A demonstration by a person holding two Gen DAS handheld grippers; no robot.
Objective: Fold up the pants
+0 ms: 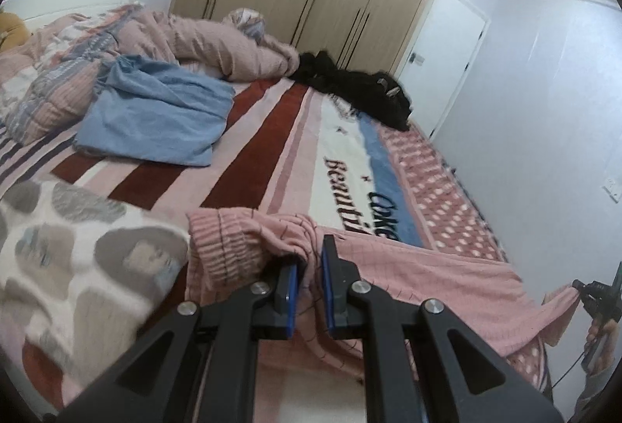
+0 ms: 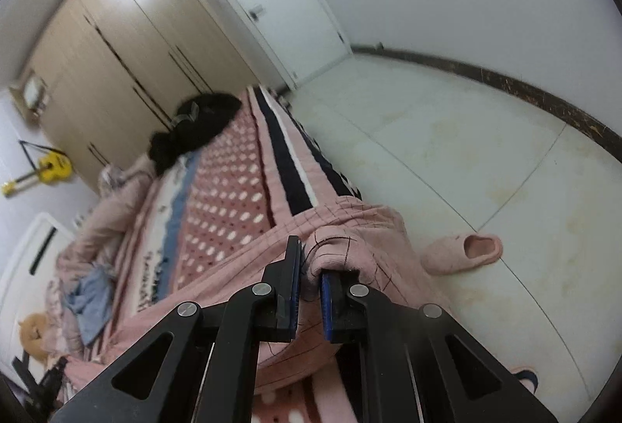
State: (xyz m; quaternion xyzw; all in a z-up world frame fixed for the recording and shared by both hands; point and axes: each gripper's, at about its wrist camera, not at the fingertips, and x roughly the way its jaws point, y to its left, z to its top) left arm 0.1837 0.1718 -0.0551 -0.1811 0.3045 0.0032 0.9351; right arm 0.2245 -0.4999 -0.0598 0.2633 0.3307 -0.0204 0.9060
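Observation:
The pink checked pants (image 1: 427,279) lie stretched along the near edge of the bed. My left gripper (image 1: 311,267) is shut on a bunch of pink fabric at the ribbed waistband end (image 1: 225,248). My right gripper (image 2: 309,259) is shut on the other end of the pants (image 2: 361,228), which hangs over the bed's edge. The right gripper also shows at the far right of the left wrist view (image 1: 594,291), pinching the pink cloth.
A blue garment (image 1: 155,116), a black garment (image 1: 357,88) and a rumpled pink quilt (image 1: 202,42) lie on the striped bed cover (image 1: 248,158). A grey-spotted blanket (image 1: 70,252) is at the left. A pink slipper (image 2: 462,252) lies on the tiled floor.

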